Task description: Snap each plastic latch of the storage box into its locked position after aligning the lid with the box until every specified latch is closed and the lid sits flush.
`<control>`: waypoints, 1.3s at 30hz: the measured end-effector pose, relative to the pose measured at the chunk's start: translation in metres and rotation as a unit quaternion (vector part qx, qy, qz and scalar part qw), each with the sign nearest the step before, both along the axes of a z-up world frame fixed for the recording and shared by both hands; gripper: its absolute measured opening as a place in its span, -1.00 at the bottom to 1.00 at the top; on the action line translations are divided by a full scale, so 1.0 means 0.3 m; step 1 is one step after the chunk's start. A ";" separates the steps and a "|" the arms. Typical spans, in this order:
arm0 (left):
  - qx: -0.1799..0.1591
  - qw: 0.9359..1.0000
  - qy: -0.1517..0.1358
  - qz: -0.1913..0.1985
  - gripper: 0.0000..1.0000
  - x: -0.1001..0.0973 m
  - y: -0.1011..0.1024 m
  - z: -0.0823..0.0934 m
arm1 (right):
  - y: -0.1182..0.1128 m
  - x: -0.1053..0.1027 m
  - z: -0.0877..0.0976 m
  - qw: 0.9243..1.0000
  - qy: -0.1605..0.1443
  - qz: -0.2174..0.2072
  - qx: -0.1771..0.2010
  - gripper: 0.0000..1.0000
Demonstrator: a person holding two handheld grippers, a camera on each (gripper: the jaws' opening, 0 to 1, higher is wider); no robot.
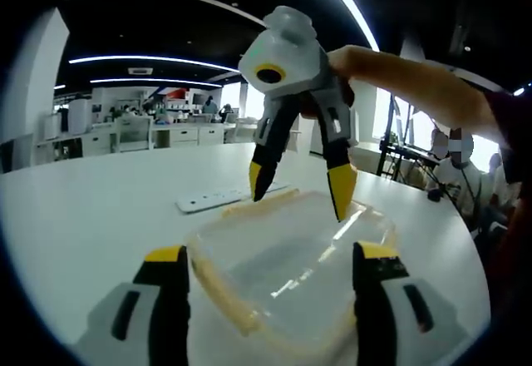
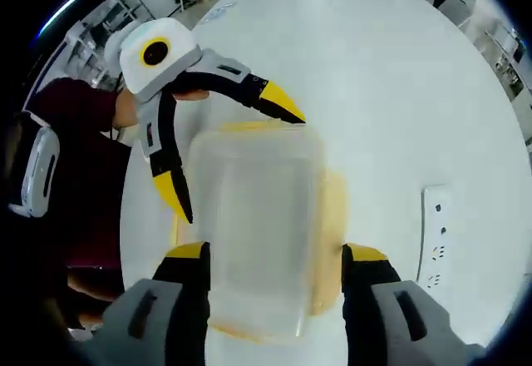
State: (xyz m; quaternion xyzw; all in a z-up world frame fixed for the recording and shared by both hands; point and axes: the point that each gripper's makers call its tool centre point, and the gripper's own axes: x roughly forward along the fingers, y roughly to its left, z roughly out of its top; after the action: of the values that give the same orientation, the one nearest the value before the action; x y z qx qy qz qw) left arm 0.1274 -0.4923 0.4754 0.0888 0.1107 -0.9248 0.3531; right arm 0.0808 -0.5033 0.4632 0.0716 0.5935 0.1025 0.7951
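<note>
1. In the left gripper view we see the storage box [image 1: 291,274] at the lower centre, a clear plastic tub with a clear lid [image 1: 287,254] on top and pale yellow latches [image 1: 220,287] along its edges, resting on a white table [image 1: 91,208].
2. The left gripper [image 1: 270,262] rises from the bottom edge with its jaws spread wide, one on each side of the box's near end; we cannot tell whether they touch it.
3. The right gripper [image 1: 301,187] comes down from the upper centre, held by a hand [image 1: 353,58], its jaws spread, yellow tips at the box's far edge.
4. In the right gripper view the box sits in the centre, with the right gripper's jaws wide apart at the bottom, flanking it.
5. A white power strip [image 1: 220,198] lies on the table just beyond the box, at centre left; in the right gripper view it is at the lower right.
6. Desks and cabinets [image 1: 150,133] stand in the background, upper left of the left gripper view, with people [image 1: 474,175] at the right edge.
</note>
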 end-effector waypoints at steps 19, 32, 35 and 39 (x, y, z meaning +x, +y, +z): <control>-0.003 1.000 0.005 0.010 0.63 0.000 -0.013 -0.001 | 0.004 0.013 -0.021 1.000 0.022 0.002 0.020 -0.02; -0.013 1.000 0.017 0.020 0.63 -0.003 -0.028 0.002 | -0.010 0.018 -0.019 0.999 0.019 -0.010 0.034 -0.26; -0.015 1.000 0.014 0.022 0.63 -0.006 -0.034 0.003 | -0.008 0.020 -0.020 0.999 0.028 -0.006 0.034 -0.28; -0.016 1.000 0.013 0.023 0.63 -0.007 -0.034 0.003 | -0.014 0.021 -0.021 0.999 0.039 0.002 0.035 -0.33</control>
State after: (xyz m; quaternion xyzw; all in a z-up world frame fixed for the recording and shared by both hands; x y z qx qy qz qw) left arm 0.1254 -0.5026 0.4765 0.0686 0.1028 -0.9191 0.3742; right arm 0.0869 -0.5076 0.4568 0.1023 0.6199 0.1217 0.7684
